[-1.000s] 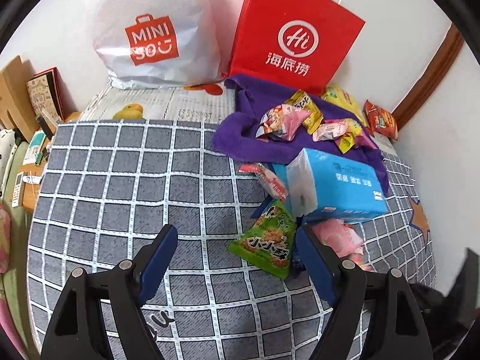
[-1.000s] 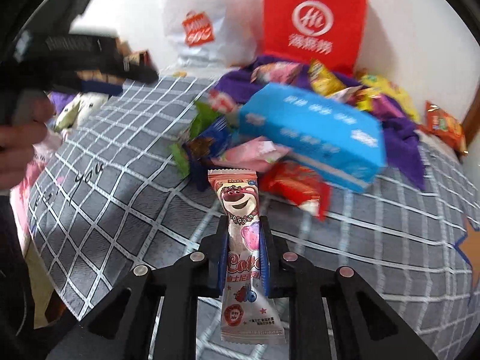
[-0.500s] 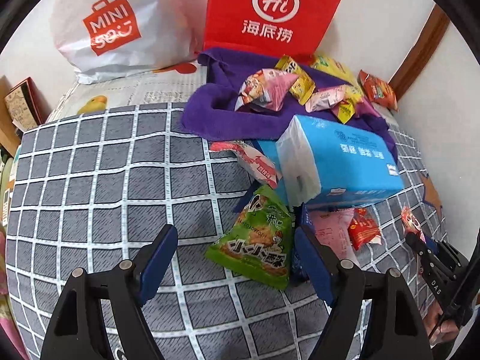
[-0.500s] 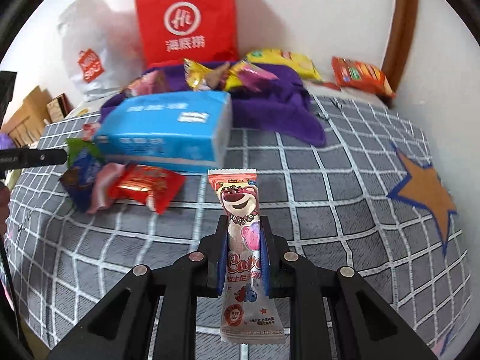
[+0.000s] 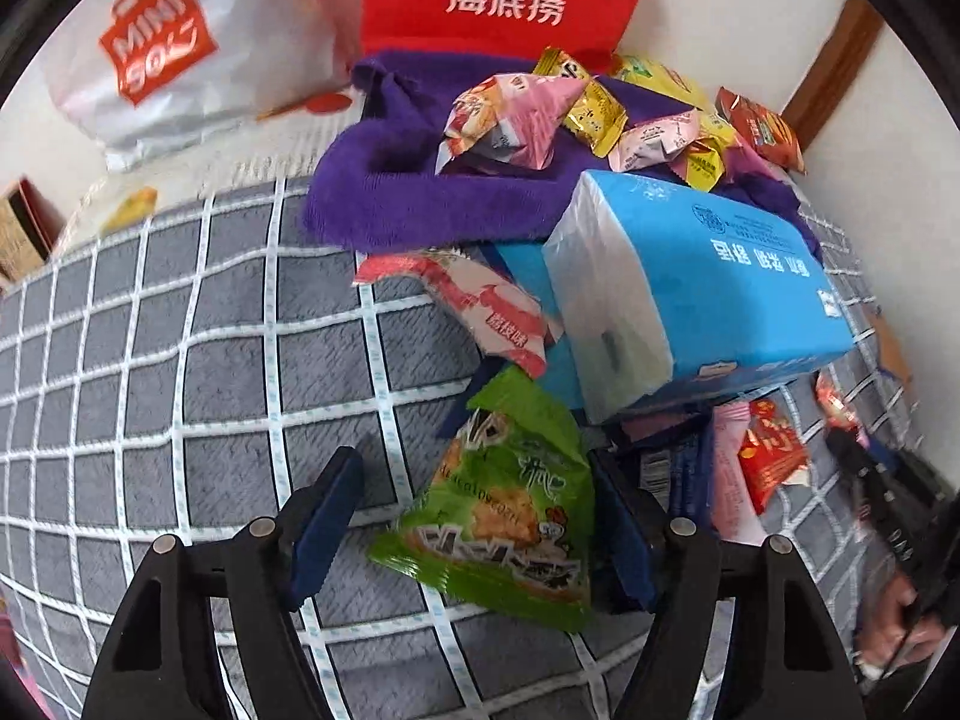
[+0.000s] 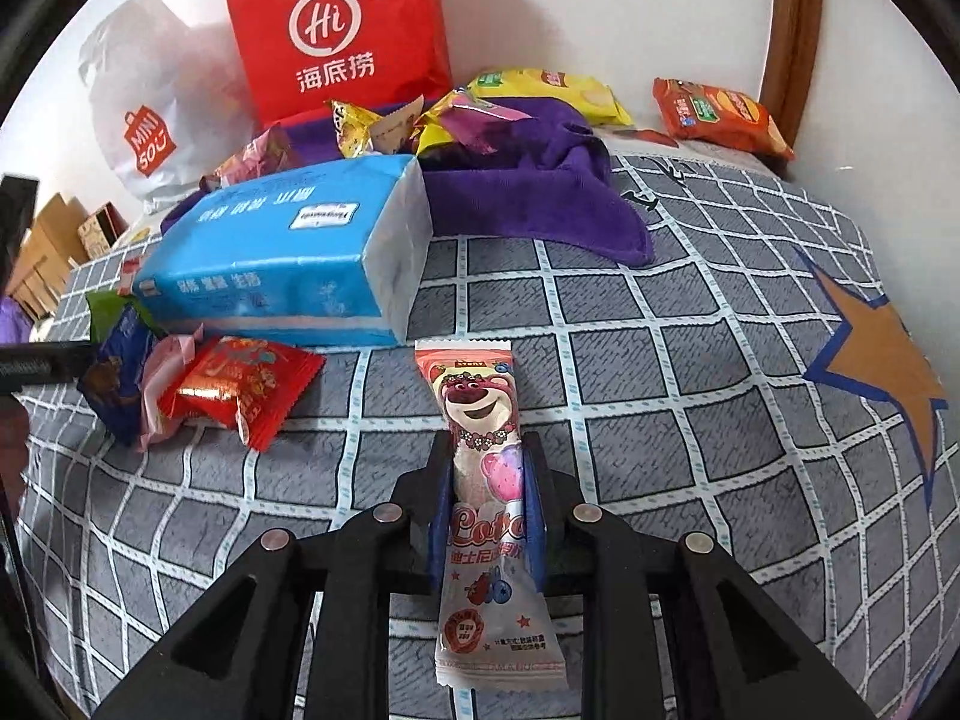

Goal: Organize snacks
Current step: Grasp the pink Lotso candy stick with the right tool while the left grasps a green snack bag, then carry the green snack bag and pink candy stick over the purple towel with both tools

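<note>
Lower now, our left gripper (image 5: 474, 531) closes around the green snack bag (image 5: 501, 504) — light, crinkly; pinch mid-body — right gripper (image 6: 487, 480) clamps the Lotso candy packet (image 6: 486, 480).

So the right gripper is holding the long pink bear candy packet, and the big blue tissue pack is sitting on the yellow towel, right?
Not quite: the towel is purple, not yellow, as the right wrist view shows. The right gripper does hold the long pink bear candy packet, with the big blue tissue pack against that towel.
</note>
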A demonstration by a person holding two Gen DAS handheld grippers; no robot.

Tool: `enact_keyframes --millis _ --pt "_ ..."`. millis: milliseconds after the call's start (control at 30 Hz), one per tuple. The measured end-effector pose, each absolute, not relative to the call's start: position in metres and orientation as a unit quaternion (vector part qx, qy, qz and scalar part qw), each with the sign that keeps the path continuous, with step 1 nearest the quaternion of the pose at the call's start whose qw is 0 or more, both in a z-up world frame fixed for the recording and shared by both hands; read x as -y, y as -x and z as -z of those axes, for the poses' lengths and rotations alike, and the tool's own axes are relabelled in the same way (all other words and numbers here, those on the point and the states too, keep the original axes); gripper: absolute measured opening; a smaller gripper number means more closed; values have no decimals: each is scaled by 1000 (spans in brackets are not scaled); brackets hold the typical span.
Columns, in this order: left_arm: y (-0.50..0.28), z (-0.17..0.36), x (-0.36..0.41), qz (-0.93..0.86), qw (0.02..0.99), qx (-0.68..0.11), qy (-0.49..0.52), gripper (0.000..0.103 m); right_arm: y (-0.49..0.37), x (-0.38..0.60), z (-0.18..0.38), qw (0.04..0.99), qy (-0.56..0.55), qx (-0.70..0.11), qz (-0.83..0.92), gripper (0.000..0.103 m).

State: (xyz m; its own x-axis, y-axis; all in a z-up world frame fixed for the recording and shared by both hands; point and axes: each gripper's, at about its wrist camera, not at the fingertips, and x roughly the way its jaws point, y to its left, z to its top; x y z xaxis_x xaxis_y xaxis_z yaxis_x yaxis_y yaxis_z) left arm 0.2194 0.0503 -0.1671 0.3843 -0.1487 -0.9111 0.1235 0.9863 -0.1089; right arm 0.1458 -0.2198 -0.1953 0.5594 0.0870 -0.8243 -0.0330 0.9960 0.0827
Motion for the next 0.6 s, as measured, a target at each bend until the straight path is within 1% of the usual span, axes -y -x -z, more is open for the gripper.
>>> enact_keyframes --millis 133,233,300,433,600 --pt "-217 167 -44 78 840 -537 2 73 -150 220 197 886 -27 -462 -33 23" --pt "-213 166 -47 84 850 -520 11 64 -151 217 198 891 -17 -453 -29 23" --pt "-206 166 -51 92 856 -508 18 53 -153 216 198 891 -14 -453 -29 25" --pt "-202 167 -51 103 862 -497 4 49 -155 216 199 891 -13 -453 -30 26" --pt "-196 168 -49 105 872 -478 -15 48 -156 214 199 891 -6 -454 -31 28"
